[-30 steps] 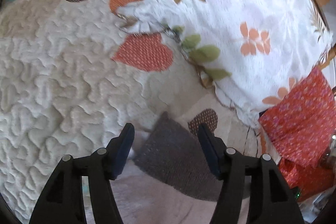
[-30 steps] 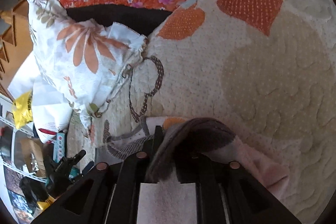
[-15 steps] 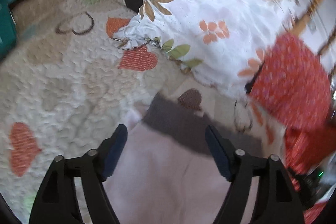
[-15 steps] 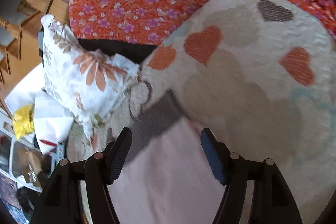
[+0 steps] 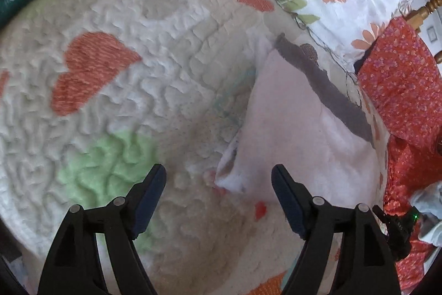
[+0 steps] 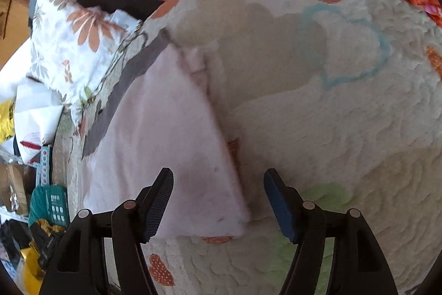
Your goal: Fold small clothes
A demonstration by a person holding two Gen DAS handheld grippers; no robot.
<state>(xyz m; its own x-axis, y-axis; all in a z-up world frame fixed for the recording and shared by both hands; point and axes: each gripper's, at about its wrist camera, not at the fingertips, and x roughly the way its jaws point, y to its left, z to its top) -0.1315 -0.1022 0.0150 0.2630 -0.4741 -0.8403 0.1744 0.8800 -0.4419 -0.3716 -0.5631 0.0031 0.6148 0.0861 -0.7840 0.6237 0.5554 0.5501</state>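
One pink garment (image 6: 163, 129) with grey band (image 6: 124, 90), lying flat on quilt (image 6: 345, 129) near pillow (image 6: 74, 46); soft, light, limp, likely to sag; best pinched at near corners; left gripper (image 5: 218, 192) and right gripper (image 6: 218, 201) both spread wide, holding nothing.

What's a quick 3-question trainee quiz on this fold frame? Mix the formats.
1. True or false: the left gripper is shut on the pink garment.
2. Multiple choice: the garment's grey band runs along the edge nearest the A) green heart patch, B) floral pillow, C) blue heart outline.
3. Fill in: the garment lies on a cream quilt patterned with ____.

Key
1. False: its jaws stand open and empty, the garment ahead and to the right.
2. B.
3. Hearts. The right gripper is open too, above the garment's near corner.
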